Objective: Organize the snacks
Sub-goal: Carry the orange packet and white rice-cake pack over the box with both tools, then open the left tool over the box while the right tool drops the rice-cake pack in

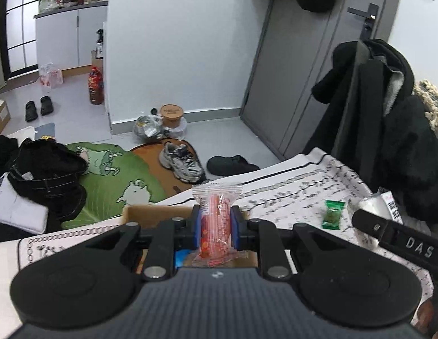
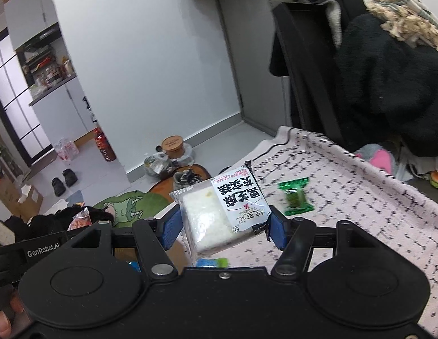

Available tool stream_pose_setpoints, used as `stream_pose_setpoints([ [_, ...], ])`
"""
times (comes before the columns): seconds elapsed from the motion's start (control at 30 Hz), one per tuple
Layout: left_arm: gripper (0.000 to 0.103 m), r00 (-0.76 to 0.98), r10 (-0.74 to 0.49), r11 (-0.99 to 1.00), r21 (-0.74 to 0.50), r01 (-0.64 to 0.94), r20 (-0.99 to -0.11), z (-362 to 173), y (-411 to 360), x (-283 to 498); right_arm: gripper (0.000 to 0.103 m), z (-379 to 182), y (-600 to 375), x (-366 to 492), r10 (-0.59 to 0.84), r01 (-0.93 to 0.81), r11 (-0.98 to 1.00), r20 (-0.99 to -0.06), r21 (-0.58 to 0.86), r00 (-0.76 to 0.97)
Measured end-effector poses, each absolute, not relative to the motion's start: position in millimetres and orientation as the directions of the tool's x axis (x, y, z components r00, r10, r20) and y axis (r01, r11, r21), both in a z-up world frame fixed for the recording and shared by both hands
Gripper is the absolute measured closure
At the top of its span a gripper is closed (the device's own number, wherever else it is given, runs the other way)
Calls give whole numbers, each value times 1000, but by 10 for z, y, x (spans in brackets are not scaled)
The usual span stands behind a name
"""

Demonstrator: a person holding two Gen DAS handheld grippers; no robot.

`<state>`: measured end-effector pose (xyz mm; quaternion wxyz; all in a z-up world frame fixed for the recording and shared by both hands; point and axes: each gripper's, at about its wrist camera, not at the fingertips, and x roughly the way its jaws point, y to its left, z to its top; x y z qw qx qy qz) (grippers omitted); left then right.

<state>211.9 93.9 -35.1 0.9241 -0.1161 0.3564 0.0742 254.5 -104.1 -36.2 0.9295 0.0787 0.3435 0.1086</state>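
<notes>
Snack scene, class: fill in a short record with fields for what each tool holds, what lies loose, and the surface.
left tool: shut on a red snack packet
right tool: shut on a white rice cake pack
loose item: green candy packet lying on the cloth
surface: patterned pale cloth
container: cardboard box beneath the left tool

Patterned cloth (image 2: pixel 346 197) mostly bare ahead; only green candy (image 2: pixel 295 195) lies in path. Far right edge blocked by chair with black coats (image 2: pixel 374 79). Cardboard box (image 1: pixel 151 212) set at left edge, just under jaws.
</notes>
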Motion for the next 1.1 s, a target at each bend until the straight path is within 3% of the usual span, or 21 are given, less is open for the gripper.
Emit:
stream_pose_setpoints([
  [0.33,83,718,43,934,-227,-275,-694,-651,1410,2052,42,-481,-582,2506,296,-221,955,-636,196,713],
  [0.73,69,699,62,913,-243,-329,-713,-783,1627,1976,40,-580,-270,2464,361,-287,931,-662,224,657],
  [0.87,58,704,68,905,-253,-341,-707,-748,1691,1933,29,-554,-201,2447,385,-326,920,-652,216,653],
  [1.0,53,701,69,906,-250,-342,-710,-734,1677,1945,29,-526,-344,2483,359,-290,932,-658,217,662],
  [1.1,39,696,59,911,-246,-331,-716,-733,1623,1982,29,-522,-478,2483,326,-264,944,-667,197,669],
])
